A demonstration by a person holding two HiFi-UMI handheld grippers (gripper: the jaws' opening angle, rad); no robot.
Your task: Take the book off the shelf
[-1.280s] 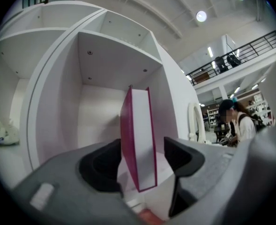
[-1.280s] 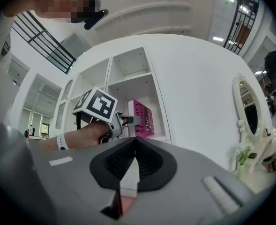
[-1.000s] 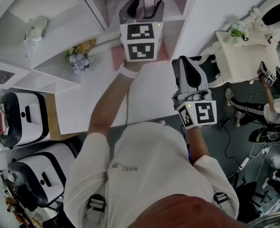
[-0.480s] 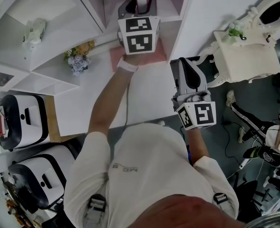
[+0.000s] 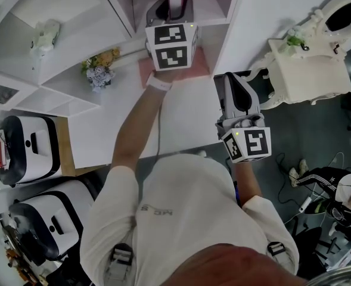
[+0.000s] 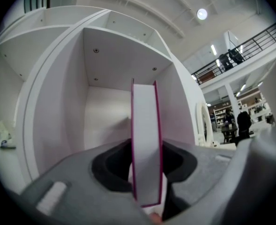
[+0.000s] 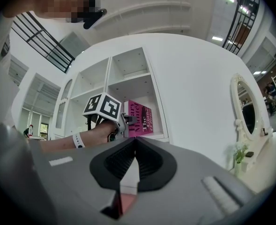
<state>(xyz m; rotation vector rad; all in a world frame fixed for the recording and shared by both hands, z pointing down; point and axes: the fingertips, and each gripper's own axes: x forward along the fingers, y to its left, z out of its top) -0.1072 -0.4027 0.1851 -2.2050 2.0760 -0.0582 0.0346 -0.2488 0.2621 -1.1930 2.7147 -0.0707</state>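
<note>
The left gripper [image 5: 174,9] has just been closing its jaws, and they now squeeze the book [image 6: 145,135]. The book stands up straight inside the white shelf [image 6: 105,116]. The right gripper [image 7: 136,162] waits nearby, jaws pressed together, holding nothing.

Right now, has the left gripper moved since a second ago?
Yes, slightly: against the shelf, the left gripper went deeper into its compartment, its jaws just closing on the book.
</note>
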